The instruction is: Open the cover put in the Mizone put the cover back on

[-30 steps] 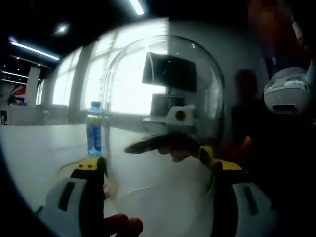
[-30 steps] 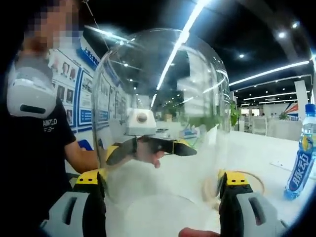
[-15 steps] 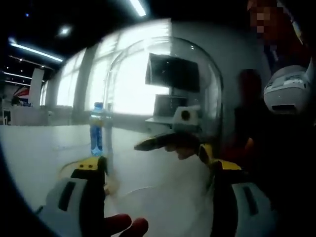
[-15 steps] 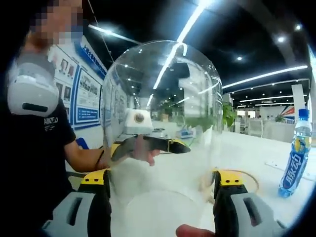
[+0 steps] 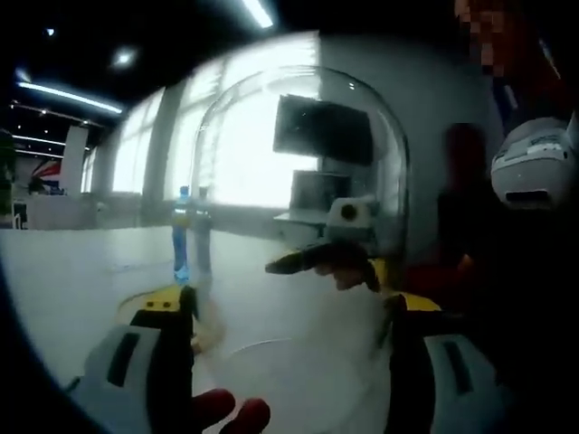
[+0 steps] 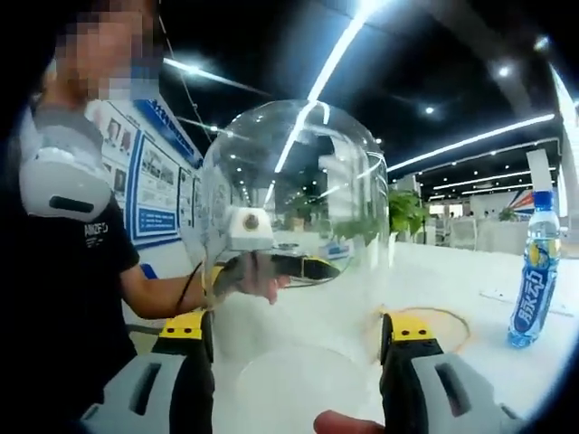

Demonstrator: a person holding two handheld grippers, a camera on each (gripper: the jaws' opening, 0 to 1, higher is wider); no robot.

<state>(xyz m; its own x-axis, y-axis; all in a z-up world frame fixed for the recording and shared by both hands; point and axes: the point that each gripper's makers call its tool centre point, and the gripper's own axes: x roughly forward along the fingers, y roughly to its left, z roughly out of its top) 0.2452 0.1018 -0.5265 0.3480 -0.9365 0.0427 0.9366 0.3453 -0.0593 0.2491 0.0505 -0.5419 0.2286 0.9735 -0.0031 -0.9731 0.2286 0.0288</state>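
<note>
Mizone bottle stands upright on the white table, a clear bottle with a blue cap and blue label, far out at the right of the right gripper view and well apart from everything else; in the left gripper view the same bottle shows small and far at the left, partly doubled through curved glass. Nearer, the clear dome cover rises between the two grippers, its rounded top up and its open rim low toward the table; whether the rim touches the table cannot be told. The right gripper has its yellow-tipped jaws set wide, one on each side of the cover's lower wall, and appears to grip it. The left gripper likewise straddles the cover with its jaws wide on either side of the glass. Seen through the dome in each view is the opposite gripper, held by a hand. A thin ring lies flat on the table just beyond the cover's right side. A person in a dark shirt stands at the left, near the table.
</note>
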